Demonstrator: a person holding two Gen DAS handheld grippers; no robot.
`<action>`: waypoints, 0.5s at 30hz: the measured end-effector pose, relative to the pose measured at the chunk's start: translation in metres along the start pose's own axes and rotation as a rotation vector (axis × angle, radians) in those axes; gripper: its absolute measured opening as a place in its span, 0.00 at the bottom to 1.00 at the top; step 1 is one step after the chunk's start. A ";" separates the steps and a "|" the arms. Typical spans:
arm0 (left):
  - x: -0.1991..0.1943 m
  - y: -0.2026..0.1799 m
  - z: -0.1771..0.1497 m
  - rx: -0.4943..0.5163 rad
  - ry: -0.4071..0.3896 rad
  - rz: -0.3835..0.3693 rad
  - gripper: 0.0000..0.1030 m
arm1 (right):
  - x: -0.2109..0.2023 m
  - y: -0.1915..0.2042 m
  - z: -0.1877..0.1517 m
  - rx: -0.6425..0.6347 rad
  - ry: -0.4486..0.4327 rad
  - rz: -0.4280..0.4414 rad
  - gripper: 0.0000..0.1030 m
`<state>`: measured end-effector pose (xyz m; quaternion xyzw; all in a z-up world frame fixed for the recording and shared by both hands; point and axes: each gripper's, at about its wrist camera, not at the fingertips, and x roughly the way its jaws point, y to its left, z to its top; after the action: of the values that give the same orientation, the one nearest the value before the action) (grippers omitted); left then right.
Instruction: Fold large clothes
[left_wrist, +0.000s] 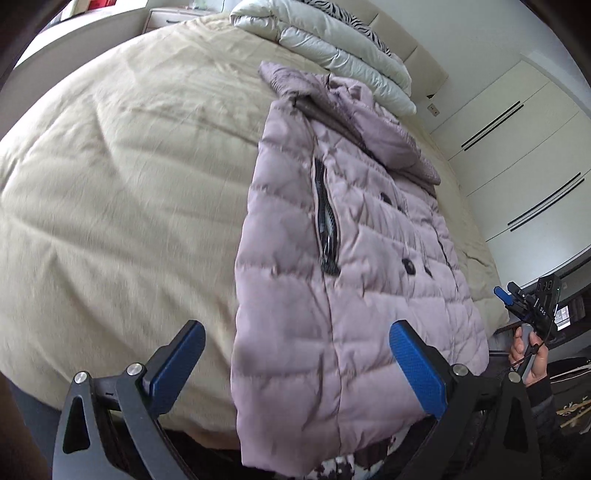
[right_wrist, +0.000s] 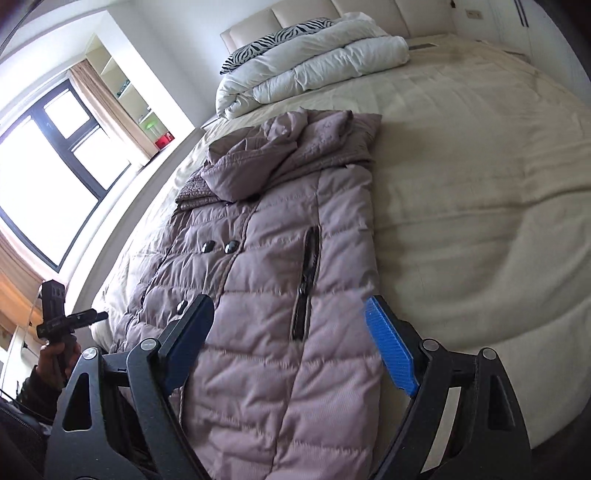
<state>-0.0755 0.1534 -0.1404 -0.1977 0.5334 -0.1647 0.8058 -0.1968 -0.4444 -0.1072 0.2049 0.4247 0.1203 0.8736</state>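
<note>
A mauve quilted puffer coat lies lengthwise on a bed, folded into a long narrow strip, hood at the far end, hem hanging over the near edge. It also shows in the right wrist view. My left gripper is open and empty, its jaws spread above the coat's hem. My right gripper is open and empty above the coat's lower part. The right gripper also appears in the left wrist view, held off the bed's right side. The left gripper appears in the right wrist view at the left.
The beige bed cover spreads wide to the coat's left. A folded white duvet and a zebra pillow lie at the headboard. White wardrobe doors stand right of the bed. A window is on the other side.
</note>
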 end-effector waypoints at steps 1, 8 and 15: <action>0.003 0.001 -0.009 -0.004 0.018 0.009 0.99 | -0.004 -0.006 -0.010 0.017 0.015 -0.004 0.82; 0.018 0.007 -0.052 -0.049 0.111 -0.010 0.99 | -0.011 -0.036 -0.060 0.117 0.110 0.002 0.82; 0.035 0.006 -0.052 -0.069 0.168 -0.080 0.87 | -0.006 -0.049 -0.091 0.204 0.181 0.057 0.82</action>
<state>-0.1096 0.1348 -0.1895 -0.2319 0.5959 -0.1946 0.7438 -0.2710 -0.4663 -0.1761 0.2929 0.5056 0.1192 0.8028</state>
